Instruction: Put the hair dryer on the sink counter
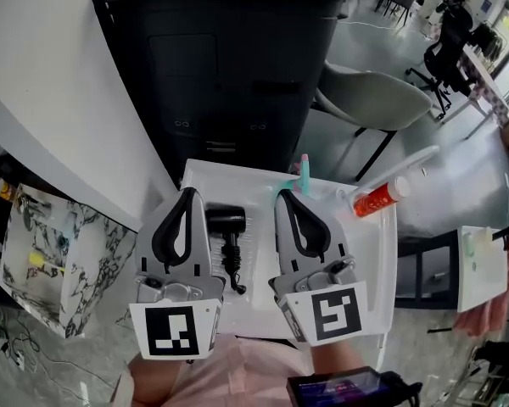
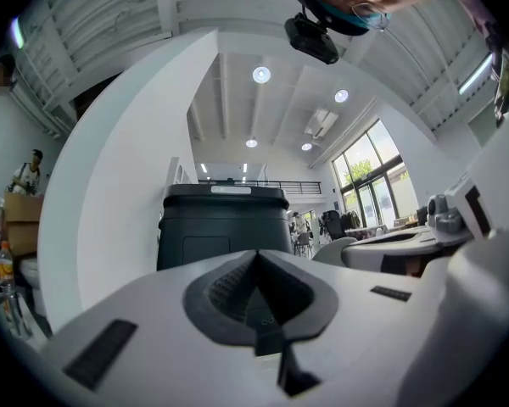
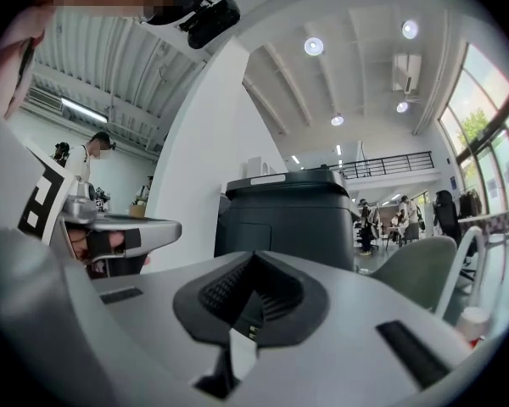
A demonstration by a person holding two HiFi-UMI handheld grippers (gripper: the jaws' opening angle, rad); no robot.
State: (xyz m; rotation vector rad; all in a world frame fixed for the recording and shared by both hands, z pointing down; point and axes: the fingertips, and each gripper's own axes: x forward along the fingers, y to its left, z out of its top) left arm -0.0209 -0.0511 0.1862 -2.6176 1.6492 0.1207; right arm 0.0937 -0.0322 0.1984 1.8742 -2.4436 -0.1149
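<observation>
A black hair dryer (image 1: 227,225) lies on the white sink counter (image 1: 369,253), its cord (image 1: 234,271) trailing toward me. My left gripper (image 1: 187,198) hovers just left of the dryer and my right gripper (image 1: 283,198) just right of it. Both point away from me and neither touches the dryer. In the left gripper view the jaws (image 2: 256,257) meet at the tip with nothing between them. The right gripper view shows the same: jaws (image 3: 254,257) shut and empty. Both gripper views look level across the room, so the dryer is hidden in them.
A tall black bin (image 1: 229,66) stands behind the counter. On the counter's far right lie an orange tube (image 1: 378,200) and a teal and pink item (image 1: 304,173). A grey chair (image 1: 375,100) stands at the back right, and a marble-patterned cabinet (image 1: 47,265) at the left.
</observation>
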